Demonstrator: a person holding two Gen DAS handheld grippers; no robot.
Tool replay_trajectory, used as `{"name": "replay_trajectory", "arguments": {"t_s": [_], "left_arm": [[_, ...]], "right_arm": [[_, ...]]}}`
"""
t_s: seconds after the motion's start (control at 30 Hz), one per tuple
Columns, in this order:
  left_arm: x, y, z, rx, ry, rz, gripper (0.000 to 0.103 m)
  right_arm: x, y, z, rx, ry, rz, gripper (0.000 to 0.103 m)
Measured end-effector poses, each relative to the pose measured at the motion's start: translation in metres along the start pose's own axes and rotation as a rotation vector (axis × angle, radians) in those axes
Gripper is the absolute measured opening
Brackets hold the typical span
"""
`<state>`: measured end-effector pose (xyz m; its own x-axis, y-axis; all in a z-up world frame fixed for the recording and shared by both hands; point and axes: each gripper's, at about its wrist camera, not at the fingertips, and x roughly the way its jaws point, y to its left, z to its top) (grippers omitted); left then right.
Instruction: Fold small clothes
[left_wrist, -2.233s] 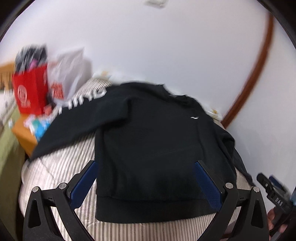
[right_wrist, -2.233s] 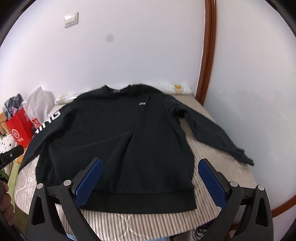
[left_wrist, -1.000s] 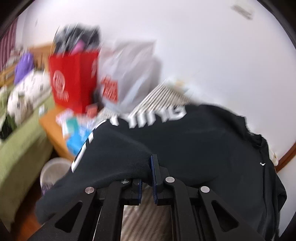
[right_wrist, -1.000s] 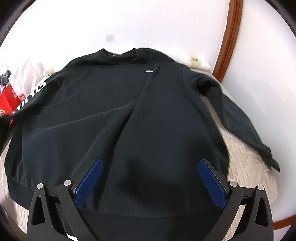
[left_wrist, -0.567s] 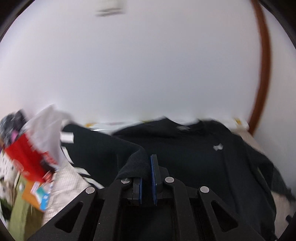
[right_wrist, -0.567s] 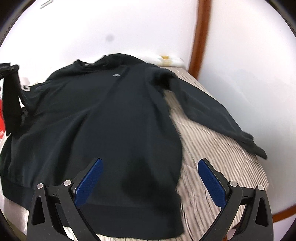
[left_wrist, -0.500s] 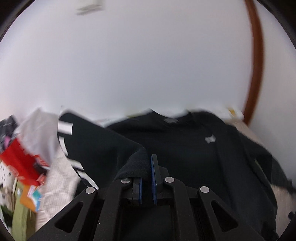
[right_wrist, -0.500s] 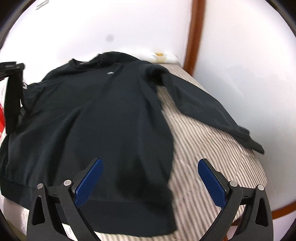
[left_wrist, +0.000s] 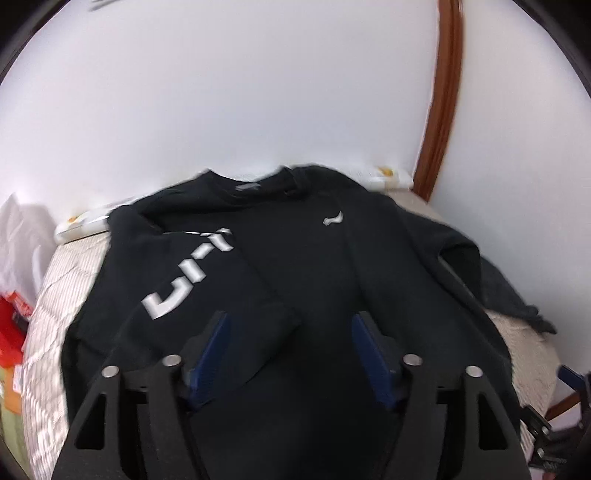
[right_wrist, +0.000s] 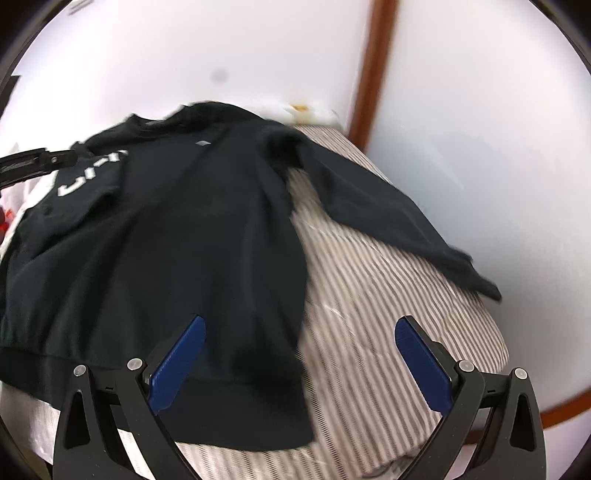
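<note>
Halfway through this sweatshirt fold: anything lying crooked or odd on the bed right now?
Only the fold's lopsidedness: the lettered sleeve lies folded across the black sweatshirt, while the other sleeve sprawls out over the striped cover, its cuff at the bed's edge.

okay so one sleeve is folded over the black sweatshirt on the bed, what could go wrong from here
1. The lettered sleeve lies loosely across the sweatshirt as the left hand-held gripper jaws are opening above its cuff; pulling away could snag it.
2. The other sleeve trails toward the striped bed edge and may slip off.
3. The hem looks uneven, so later folds may skew.
</note>
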<state>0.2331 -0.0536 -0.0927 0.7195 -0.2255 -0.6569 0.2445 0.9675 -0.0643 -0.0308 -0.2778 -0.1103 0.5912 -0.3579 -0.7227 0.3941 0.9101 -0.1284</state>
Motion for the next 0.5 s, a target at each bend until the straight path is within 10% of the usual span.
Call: {"name": "replay_trajectory", "arguments": {"t_s": [0.3, 0.5], "left_arm": [[-0.061, 0.129, -0.075, -0.186, 0.045, 0.247, 0.074], [-0.086, 0.183, -0.14, -0.3, 0.124, 0.236, 0.075]], "right_arm": [[-0.009, 0.128, 0.054, -0.217, -0.126, 0.221, 0.09], [0.011, 0.237, 0.068, -0.388, -0.089, 0.356, 0.078]]}}
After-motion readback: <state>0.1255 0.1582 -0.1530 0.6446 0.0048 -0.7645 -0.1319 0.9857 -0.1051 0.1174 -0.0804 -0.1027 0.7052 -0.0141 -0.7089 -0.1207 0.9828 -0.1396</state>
